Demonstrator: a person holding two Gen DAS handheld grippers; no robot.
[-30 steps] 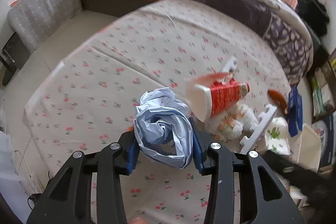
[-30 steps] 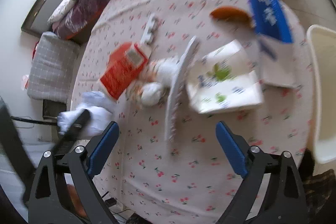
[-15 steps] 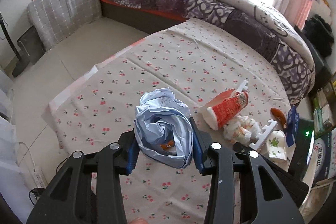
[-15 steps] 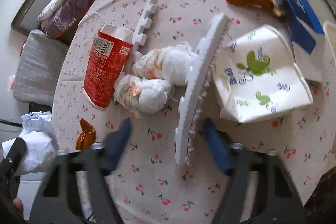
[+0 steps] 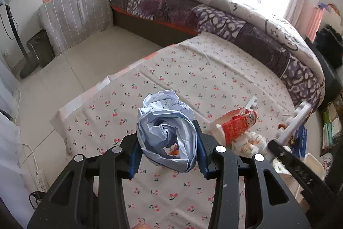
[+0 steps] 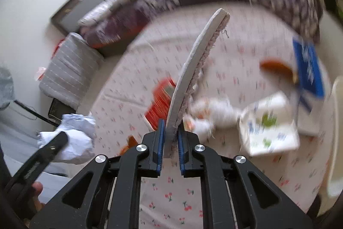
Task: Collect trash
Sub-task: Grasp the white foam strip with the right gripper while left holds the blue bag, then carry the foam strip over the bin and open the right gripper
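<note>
My left gripper [image 5: 167, 143] is shut on a crumpled pale blue paper ball [image 5: 166, 134] and holds it above the cherry-print tablecloth [image 5: 193, 70]. My right gripper [image 6: 170, 132] is shut on a long white foam strip [image 6: 193, 70] and lifts it off the cloth, its far end pointing up. The paper ball also shows at the left of the right wrist view [image 6: 68, 138]. On the cloth lie a red carton [image 5: 235, 128], white crumpled wrappers [image 6: 214, 113], a white printed bag [image 6: 270, 130], an orange peel [image 6: 276, 67] and a blue box [image 6: 308, 70].
A bed with a purple quilt [image 5: 214, 14] borders the far side of the table. A grey cushioned seat [image 5: 77, 14] stands on the floor at the left. A white bin rim [image 6: 336, 132] is at the right edge. A second toothed foam piece [image 5: 253, 103] lies behind the carton.
My right gripper closed on the foam strip and raised it from the cloth. My left gripper, still holding the paper ball, rose and pulled back from the table.
</note>
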